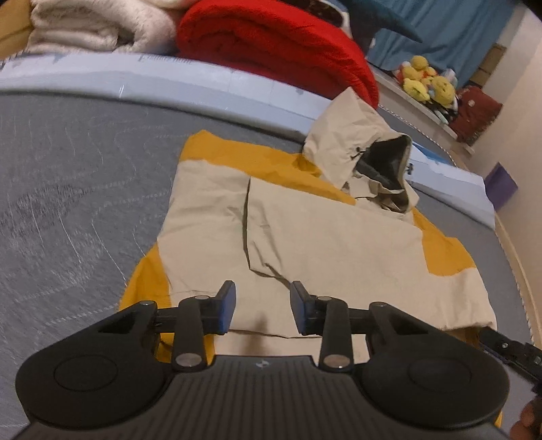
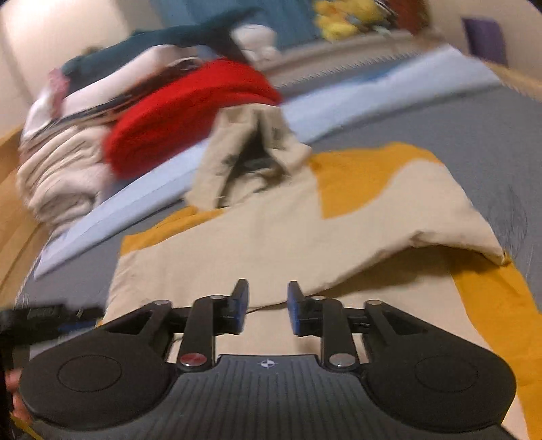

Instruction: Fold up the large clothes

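a beige and mustard hooded jacket point(image 1: 305, 230) lies partly folded on the grey bed point(image 1: 67, 203), its hood point(image 1: 366, 149) toward the far edge, beside a red blanket point(image 1: 277, 44) and a cream one point(image 1: 95, 30). the left tool point(image 1: 262, 309) hovers over the jacket's near hem, jaws apart, nothing between them. the right tool point(image 2: 267, 306) hangs over the beige fabric, jaws apart and empty too.
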Tool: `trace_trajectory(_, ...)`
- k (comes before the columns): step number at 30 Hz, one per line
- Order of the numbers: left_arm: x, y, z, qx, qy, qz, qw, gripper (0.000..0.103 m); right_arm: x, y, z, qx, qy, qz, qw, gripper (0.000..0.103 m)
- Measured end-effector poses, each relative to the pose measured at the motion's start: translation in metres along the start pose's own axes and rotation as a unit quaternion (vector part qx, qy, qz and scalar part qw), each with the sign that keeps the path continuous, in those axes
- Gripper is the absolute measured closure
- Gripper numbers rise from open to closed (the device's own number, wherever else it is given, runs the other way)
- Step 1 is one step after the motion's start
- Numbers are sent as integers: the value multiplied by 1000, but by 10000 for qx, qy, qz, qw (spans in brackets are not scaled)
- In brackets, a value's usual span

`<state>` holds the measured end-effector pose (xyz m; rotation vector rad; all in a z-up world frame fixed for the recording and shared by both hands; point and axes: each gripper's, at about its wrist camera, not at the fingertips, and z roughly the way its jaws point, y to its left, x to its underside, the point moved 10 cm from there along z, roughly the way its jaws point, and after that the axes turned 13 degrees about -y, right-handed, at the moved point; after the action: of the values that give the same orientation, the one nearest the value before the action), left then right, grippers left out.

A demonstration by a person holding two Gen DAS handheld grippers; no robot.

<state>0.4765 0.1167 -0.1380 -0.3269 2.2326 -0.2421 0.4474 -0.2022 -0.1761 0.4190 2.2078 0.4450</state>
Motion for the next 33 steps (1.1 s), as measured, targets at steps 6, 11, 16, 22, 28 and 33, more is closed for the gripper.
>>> trace_trajectory(6,5,2,30,133,-2,-575,9983,64,4,-63,29,634,414,1263,9891,62)
trace_trajectory(11,13,11,51,131,35,-1120,9936,64,-13,-81,34,691,148,1580,9849,63)
trace_trajectory(16,15,15,67,284,17,-1814,9830,62,-30,-95,36,730,-36,1779,9813,96)
trace_trajectory(22,24,26,83,183,120,-2315,9726,60,-33,-104,40,917,-129,1960,9762,101)
trace_trajectory(28,23,32,86,223,-6,-2683,9631,70,-30,-103,44,1044,-57,1902,9762,102)
trace_trajectory(33,-4,17,64,433,-394,-2304,9713,101,-29,-103,47,1049,12,1893,9763,100)
